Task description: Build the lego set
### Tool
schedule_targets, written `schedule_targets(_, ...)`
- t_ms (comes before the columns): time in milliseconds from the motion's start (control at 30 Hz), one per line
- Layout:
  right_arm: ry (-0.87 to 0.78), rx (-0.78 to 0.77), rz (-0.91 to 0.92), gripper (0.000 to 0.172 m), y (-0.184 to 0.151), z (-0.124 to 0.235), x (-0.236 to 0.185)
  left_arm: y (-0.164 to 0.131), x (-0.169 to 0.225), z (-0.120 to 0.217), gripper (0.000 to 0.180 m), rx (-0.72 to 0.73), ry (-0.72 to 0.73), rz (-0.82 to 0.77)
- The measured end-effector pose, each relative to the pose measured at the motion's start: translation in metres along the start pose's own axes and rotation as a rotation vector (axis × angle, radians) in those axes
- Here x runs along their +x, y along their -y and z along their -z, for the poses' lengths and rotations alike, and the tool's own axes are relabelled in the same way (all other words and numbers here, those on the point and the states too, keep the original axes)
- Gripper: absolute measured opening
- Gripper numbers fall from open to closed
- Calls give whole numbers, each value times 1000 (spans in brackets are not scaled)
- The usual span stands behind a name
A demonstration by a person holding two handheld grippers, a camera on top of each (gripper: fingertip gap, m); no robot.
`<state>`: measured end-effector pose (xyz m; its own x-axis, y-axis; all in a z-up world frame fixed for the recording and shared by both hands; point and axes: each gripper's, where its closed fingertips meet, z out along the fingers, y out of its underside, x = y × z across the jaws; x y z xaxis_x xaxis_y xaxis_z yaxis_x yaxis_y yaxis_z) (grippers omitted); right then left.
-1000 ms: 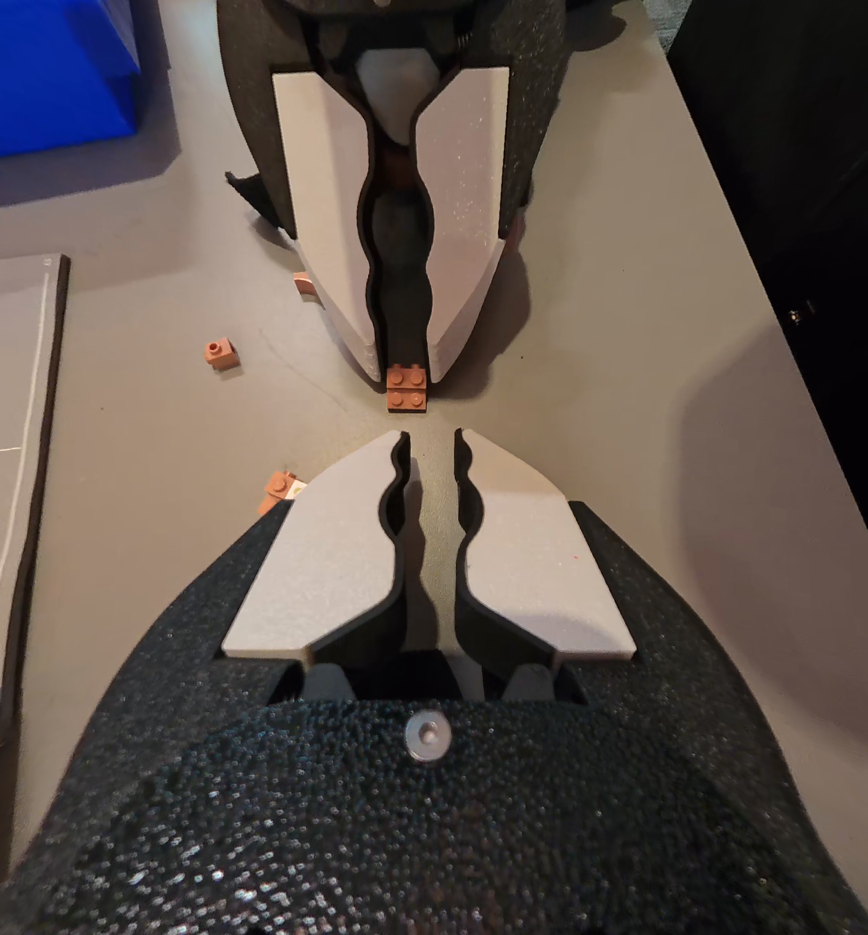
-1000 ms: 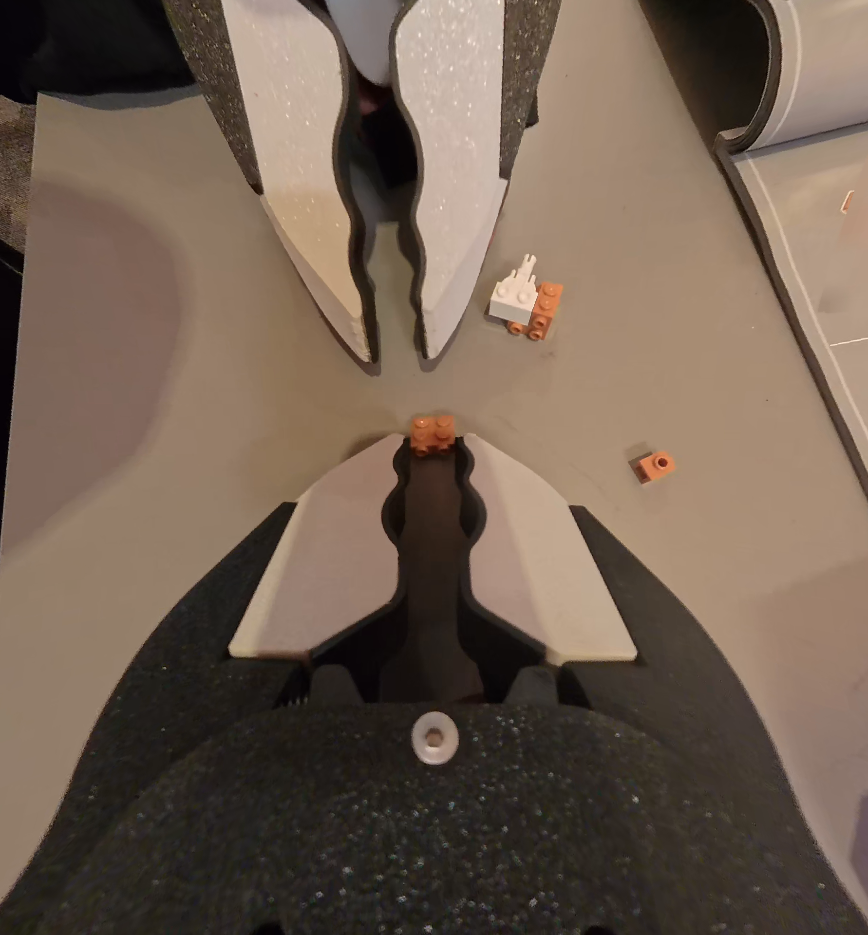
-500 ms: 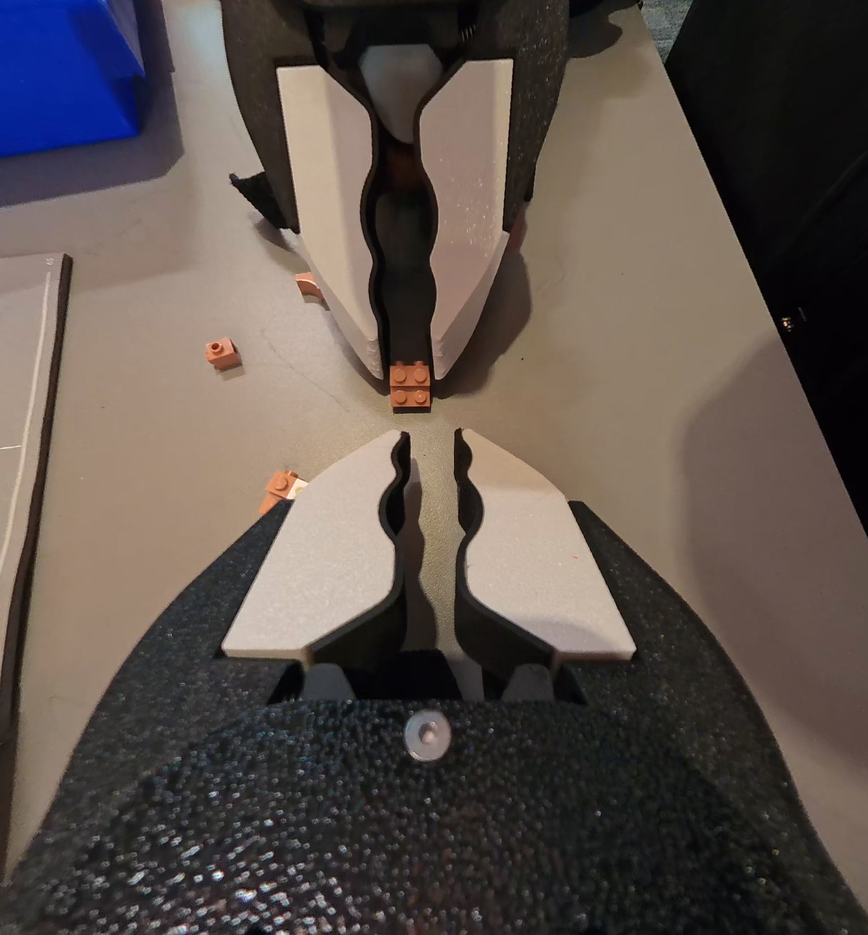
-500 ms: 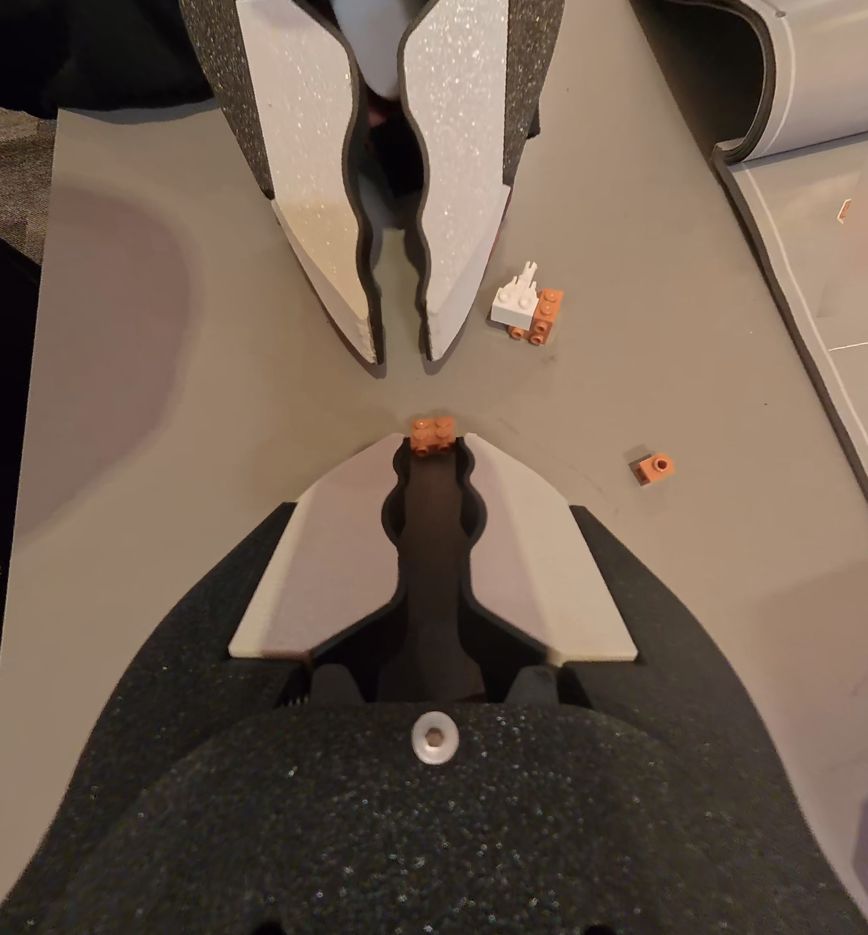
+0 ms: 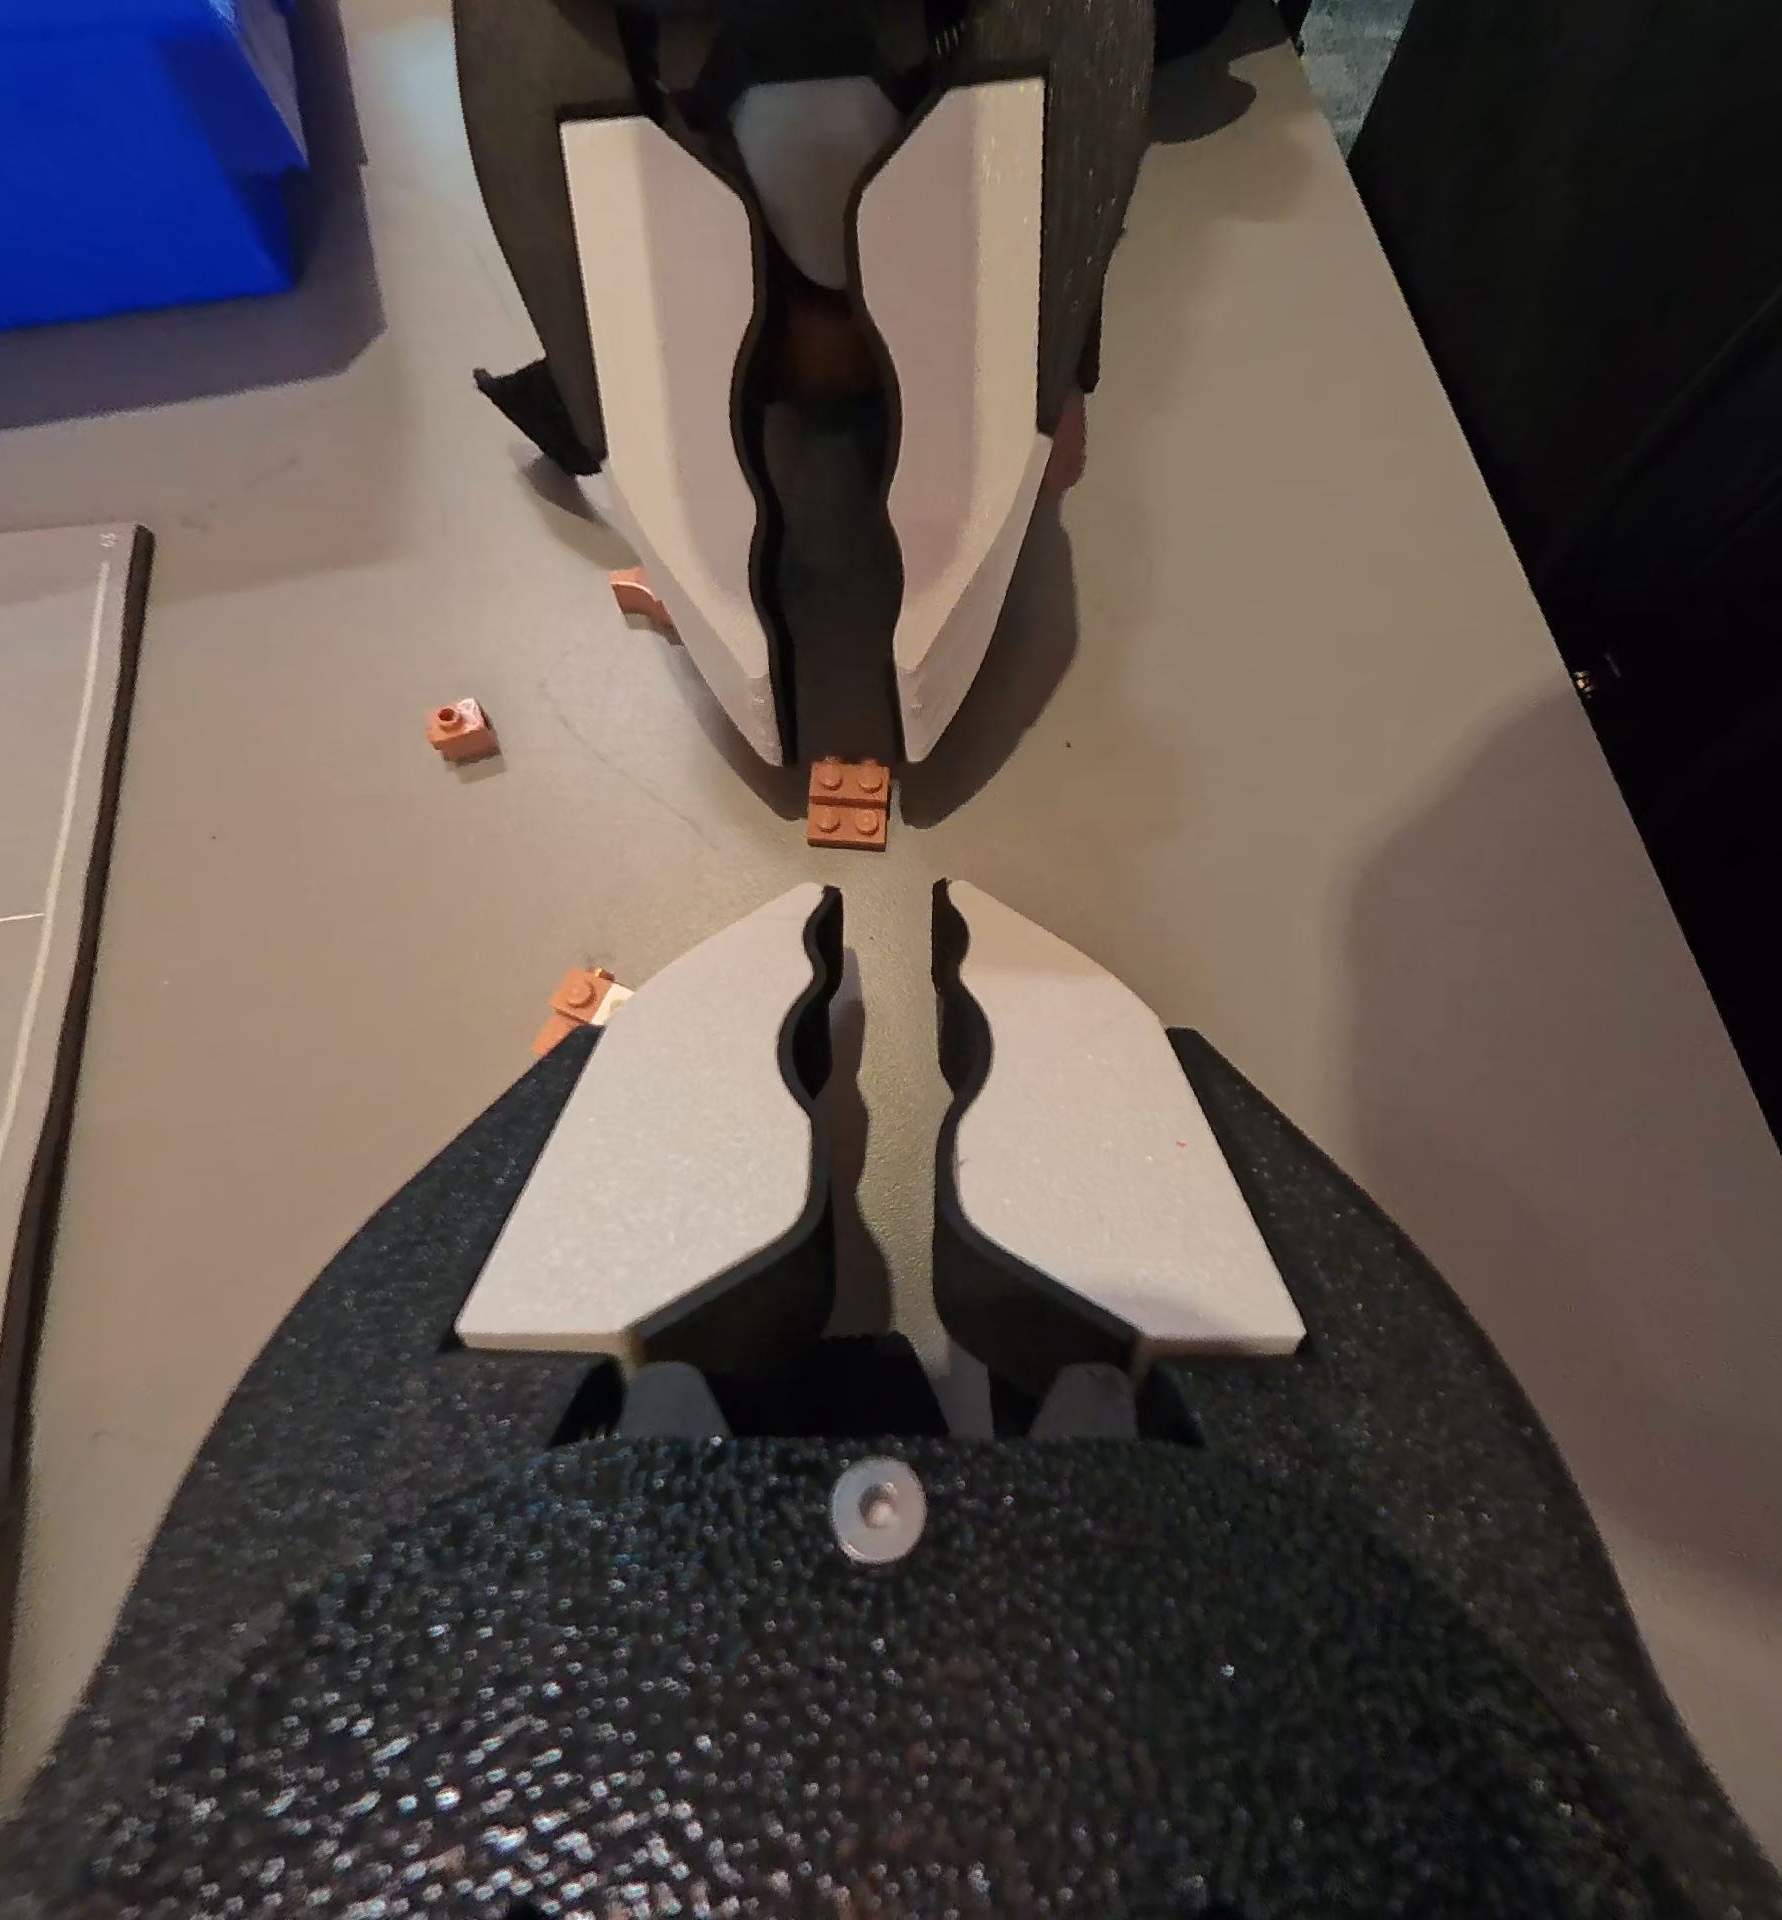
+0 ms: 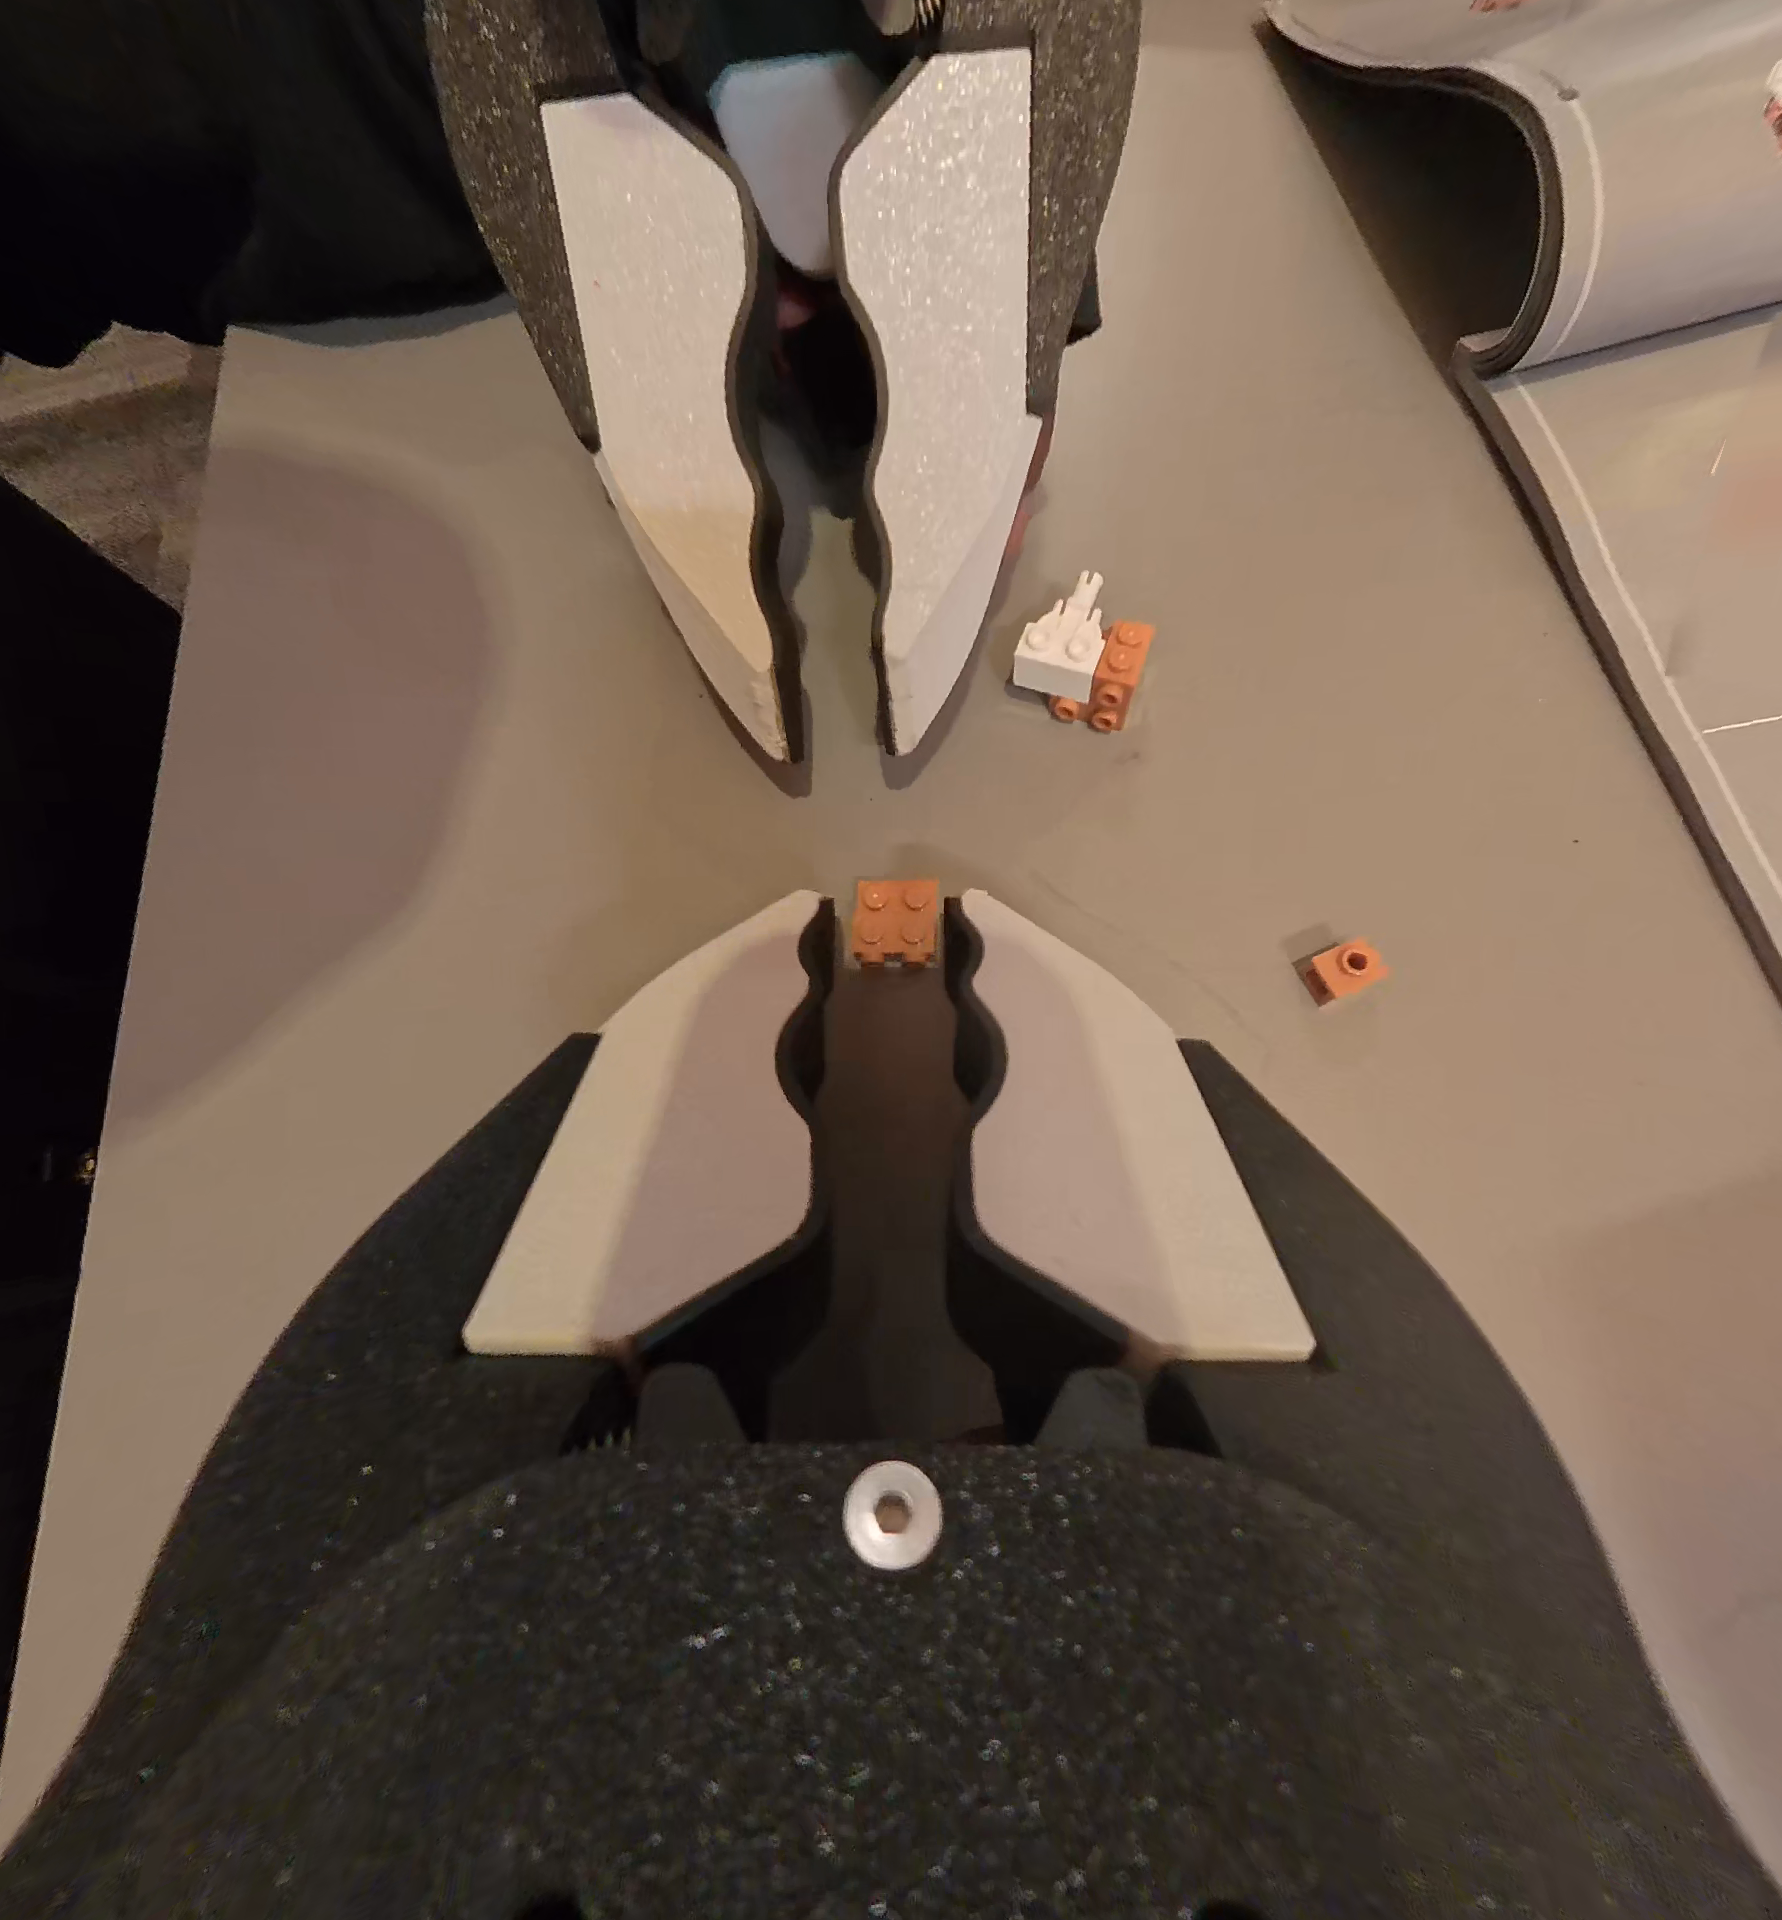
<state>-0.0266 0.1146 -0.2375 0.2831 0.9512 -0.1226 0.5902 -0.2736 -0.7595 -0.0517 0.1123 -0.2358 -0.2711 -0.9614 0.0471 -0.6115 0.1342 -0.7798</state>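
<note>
I have both tongs nose to nose, low over the grey bench (image 6: 1282, 436). The right tongs (image 6: 892, 914) sit around a small orange 2x2 brick (image 6: 897, 923) that lies on the bench between the tips; I see a thin gap on each side of it, so the pads are not pressing and these tongs are released. From the left wrist view the same brick (image 5: 847, 802) sits at the mouth of the right tongs. The left tongs (image 5: 887, 894) are parted with only bare bench between the tips. Just beside the left tongs lies a white and orange brick cluster (image 6: 1079, 660). A single orange brick (image 6: 1344, 968) lies apart, toward the grey mat (image 6: 1697, 571).
</note>
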Motion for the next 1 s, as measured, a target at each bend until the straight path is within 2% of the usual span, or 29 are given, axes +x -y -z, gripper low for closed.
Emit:
schedule_targets(233, 27, 78, -22, 20, 9, 8, 1, 0, 0, 0, 16, 3, -2, 2)
schedule_targets(433, -120, 127, -48, 20, 15, 21, 33, 1, 0, 1, 16, 8, 0, 4)
schedule_targets(667, -263, 87, -145, 21, 3, 25, 63, 2, -2, 11, 16, 2, 16, -9)
schedule_targets(1000, -283, 36, -182, 20, -6, 22, 70, -4, -16, 33, 14, -10, 76, 22)
